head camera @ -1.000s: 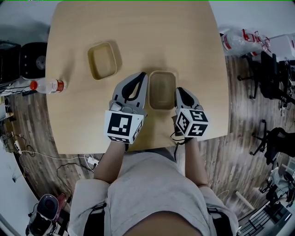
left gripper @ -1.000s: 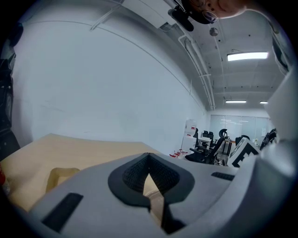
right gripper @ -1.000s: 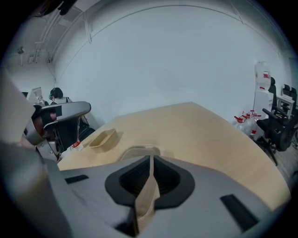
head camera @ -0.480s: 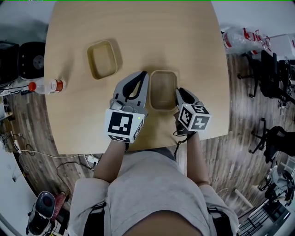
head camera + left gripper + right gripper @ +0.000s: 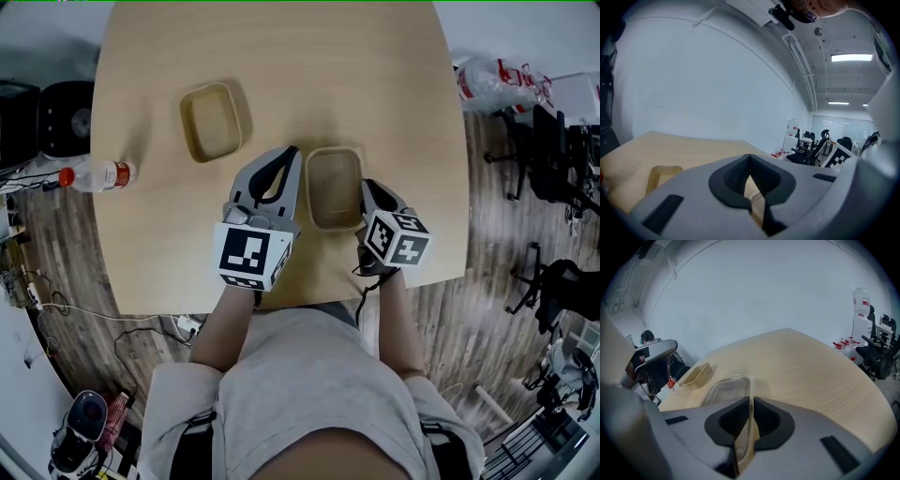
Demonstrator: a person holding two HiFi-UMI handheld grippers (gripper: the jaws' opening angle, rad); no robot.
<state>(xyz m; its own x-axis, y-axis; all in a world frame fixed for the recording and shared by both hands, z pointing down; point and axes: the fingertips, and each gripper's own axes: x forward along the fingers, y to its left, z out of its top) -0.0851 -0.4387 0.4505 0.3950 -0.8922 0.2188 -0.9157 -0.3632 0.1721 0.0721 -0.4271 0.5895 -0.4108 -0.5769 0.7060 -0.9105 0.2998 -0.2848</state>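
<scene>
Near the tabletop's (image 5: 281, 56) front edge, your right gripper (image 5: 366, 187) clamps the empty tray's (image 5: 333, 187) rim. Your left gripper (image 5: 289, 155) sits closed alongside, with office chairs (image 5: 553, 159) beyond.

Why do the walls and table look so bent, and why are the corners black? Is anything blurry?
Head view: the wide lens bows the edges of the light wooden table; soft, even light. Left gripper view: black corners, curved white wall, glaring ceiling strip light. Right gripper view: the rim of the tan rectangular tray blurs close up between the jaws.
</scene>
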